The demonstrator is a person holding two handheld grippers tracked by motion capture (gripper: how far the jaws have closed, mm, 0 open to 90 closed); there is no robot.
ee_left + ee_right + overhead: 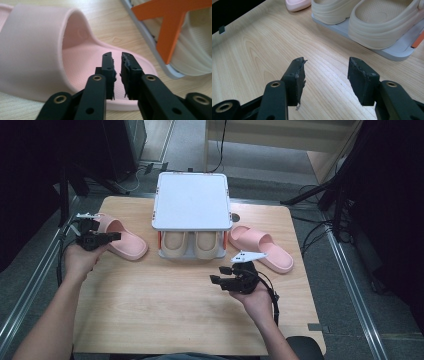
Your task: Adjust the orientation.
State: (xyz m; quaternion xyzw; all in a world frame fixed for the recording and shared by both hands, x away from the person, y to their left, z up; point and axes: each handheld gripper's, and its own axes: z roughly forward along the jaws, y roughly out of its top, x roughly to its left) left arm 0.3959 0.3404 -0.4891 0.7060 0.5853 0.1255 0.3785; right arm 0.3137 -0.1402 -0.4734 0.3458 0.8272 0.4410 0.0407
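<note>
At a wooden worktop (165,310), the left gripper (116,63) hovers over the heel end of a pink slide sandal (37,50) lying left of a grey two-tier shoe rack (191,200), its fingers (108,67) drawn narrow with nothing visible between them. The right gripper (325,72) hangs above bare wood in front of the rack, fingers wide apart and empty, near the beige clogs (377,22) on the lower shelf. A second pink sandal (262,247) lies right of the rack.

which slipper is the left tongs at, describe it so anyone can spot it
Start at the white two-tier rack at the table's far middle. The pink slipper lies to its left, under the left tongs. Its twin lies right of the rack; the beige pair sits inside.
</note>
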